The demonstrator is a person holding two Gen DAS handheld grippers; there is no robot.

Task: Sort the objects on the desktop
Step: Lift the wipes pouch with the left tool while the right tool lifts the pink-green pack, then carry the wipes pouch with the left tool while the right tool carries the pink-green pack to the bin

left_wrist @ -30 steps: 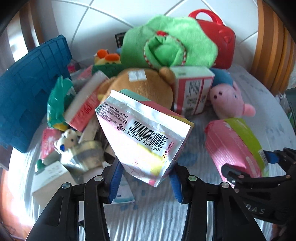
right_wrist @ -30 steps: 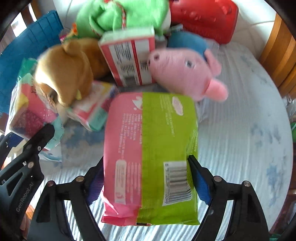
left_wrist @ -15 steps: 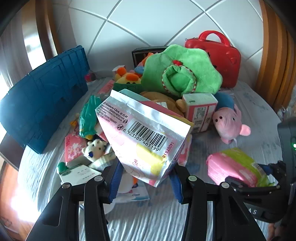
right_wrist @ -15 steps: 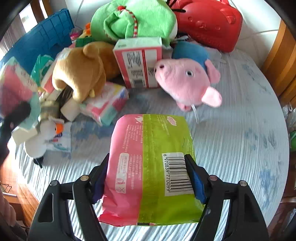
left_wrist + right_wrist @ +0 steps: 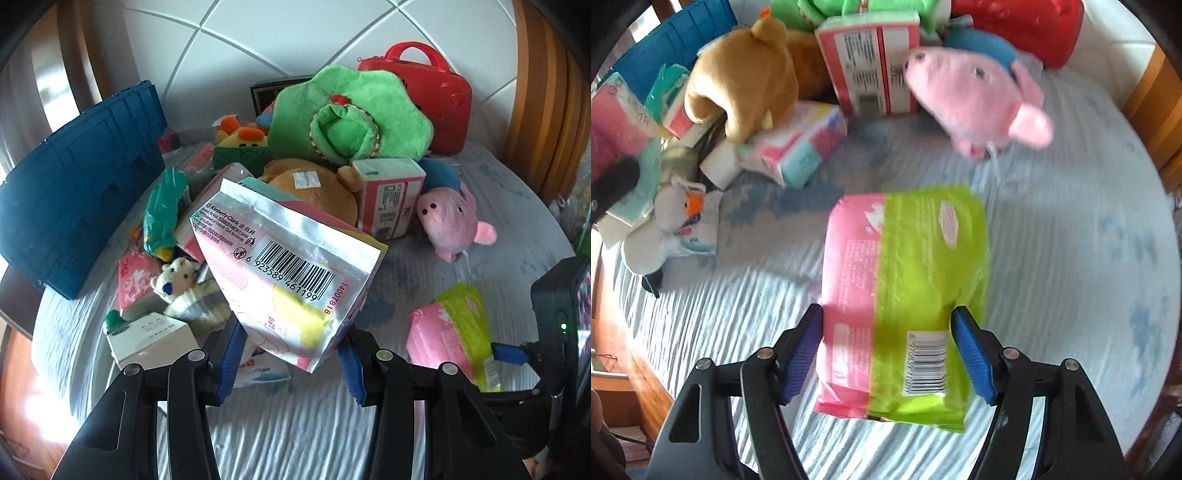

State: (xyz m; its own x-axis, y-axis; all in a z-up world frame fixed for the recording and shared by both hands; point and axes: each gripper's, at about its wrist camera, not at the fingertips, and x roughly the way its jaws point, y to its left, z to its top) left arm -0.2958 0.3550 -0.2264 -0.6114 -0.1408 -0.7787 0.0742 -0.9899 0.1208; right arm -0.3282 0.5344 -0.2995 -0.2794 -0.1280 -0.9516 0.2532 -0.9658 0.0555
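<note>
Currently left tongs (image 5: 288,362) clamp the soft, crinkly pink pouch (image 5: 284,273); right tongs (image 5: 886,350) clamp the squashy pink-green pack (image 5: 905,291); grip mid-body.

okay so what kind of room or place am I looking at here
Probably a home: a cloth-covered table by a tiled wall, crowded with plush toys like the pink pig and tissue packs.

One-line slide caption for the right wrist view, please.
Right gripper clamps a pink-and-green pack above the striped cloth, plush pig and brown bear beyond.
</note>
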